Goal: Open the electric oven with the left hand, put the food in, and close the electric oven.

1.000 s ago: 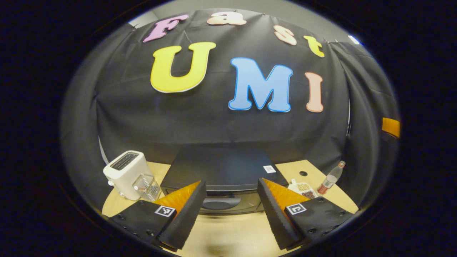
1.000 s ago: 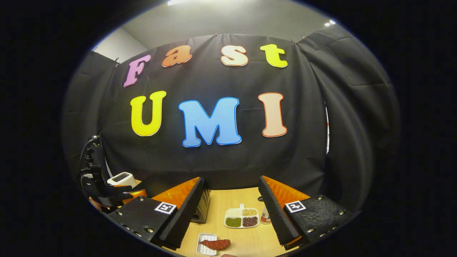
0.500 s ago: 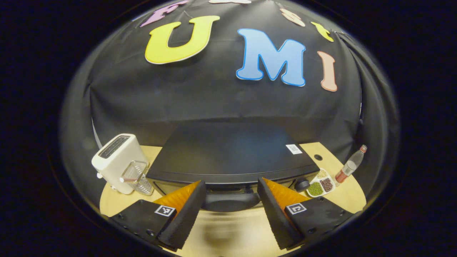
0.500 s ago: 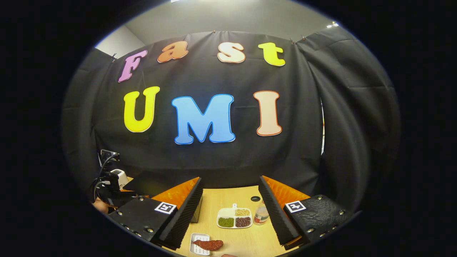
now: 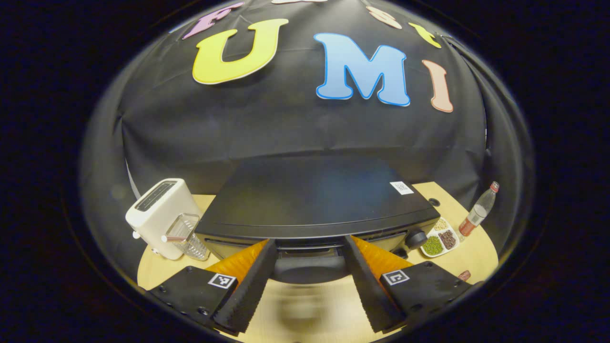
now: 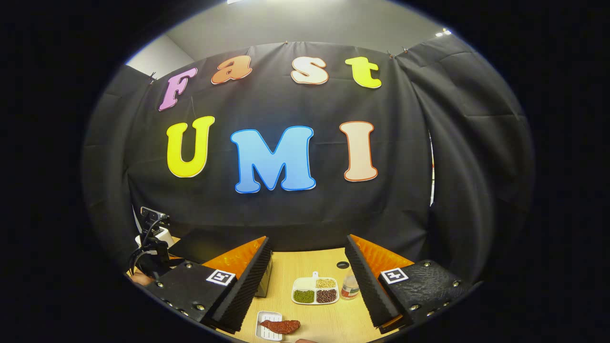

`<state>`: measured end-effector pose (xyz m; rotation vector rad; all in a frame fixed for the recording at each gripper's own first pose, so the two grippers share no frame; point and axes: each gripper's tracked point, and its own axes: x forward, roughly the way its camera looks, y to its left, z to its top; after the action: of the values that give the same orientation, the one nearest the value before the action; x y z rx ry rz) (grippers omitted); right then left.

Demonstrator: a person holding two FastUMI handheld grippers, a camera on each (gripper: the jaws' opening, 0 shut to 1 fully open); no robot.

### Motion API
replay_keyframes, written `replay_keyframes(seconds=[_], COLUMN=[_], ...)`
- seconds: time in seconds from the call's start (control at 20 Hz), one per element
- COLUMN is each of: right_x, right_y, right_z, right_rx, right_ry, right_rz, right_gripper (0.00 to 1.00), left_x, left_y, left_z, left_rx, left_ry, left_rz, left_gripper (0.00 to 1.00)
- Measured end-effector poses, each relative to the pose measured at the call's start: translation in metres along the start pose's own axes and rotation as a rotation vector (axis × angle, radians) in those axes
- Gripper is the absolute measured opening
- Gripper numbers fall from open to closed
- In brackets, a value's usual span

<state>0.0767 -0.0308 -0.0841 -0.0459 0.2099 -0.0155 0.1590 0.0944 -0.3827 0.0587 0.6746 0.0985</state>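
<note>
The table (image 5: 157, 267) is a light wood surface across the bottom of both views. The electric oven (image 5: 314, 200) is a black box at the centre of the left gripper view; in the right gripper view its corner sits at lower left (image 6: 209, 243). The oven door is closed. The door handle (image 5: 310, 267) lies at lower centre of the left gripper view.

The left gripper (image 5: 310, 247) is spread, one finger on each side of the handle; contact cannot be determined. The right gripper (image 6: 307, 245) is spread and empty, above the table.

A white toaster (image 5: 159, 212) stands at lower left of the left gripper view, with a clear container (image 5: 188, 236) just beside it.

A divided dish (image 6: 315, 290) of beans lies at lower centre of the right gripper view, a bottle (image 6: 350, 286) just to its right. The food (image 6: 281, 326), a reddish-brown piece, rests on a small white tray (image 6: 268, 325) at the bottom edge.
</note>
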Motion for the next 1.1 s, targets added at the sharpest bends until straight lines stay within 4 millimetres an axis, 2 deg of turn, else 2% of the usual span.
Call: replay_keyframes(seconds=[0.2, 0.25, 0.35, 0.4, 0.5, 0.9, 0.95, 1.0, 1.1], right_x=[-0.007, -0.009, -0.011, -0.013, -0.015, -0.027, -0.028, -0.029, -0.031], right_y=[0.001, 0.002, 0.001, 0.001, 0.002, 0.007, 0.008, 0.009, 0.010], right_z=[-0.002, -0.003, -0.005, -0.005, -0.005, -0.012, -0.012, -0.013, -0.014], right_rx=[0.008, 0.006, 0.004, 0.004, 0.003, -0.023, -0.028, -0.032, -0.039], right_ry=[0.002, 0.002, 0.003, 0.004, 0.005, 0.017, 0.019, 0.020, 0.023], right_rz=[0.011, 0.012, 0.014, 0.016, 0.019, 0.032, 0.032, 0.034, 0.037], right_gripper=[0.95, 0.95, 0.95, 0.95, 0.95, 0.95, 0.95, 0.95, 0.95], left_x=[-0.016, -0.022, -0.030, -0.034, -0.041, -0.056, -0.057, -0.059, -0.059], left_y=[-0.002, -0.003, -0.004, -0.004, -0.006, -0.010, -0.009, -0.010, -0.009], left_z=[-0.014, -0.021, -0.033, -0.038, -0.050, -0.103, -0.111, -0.117, -0.133], left_rx=[-0.004, -0.003, -0.002, -0.003, -0.014, -0.017, -0.018, -0.024, -0.043], left_ry=[0.000, 0.002, 0.005, 0.008, 0.016, 0.067, 0.078, 0.084, 0.113], left_rz=[0.006, 0.009, 0.011, 0.012, 0.012, 0.009, 0.010, 0.009, -0.001], left_gripper=[0.95, 1.00, 1.00, 0.95, 0.96, 0.96, 1.00, 0.96, 0.95])
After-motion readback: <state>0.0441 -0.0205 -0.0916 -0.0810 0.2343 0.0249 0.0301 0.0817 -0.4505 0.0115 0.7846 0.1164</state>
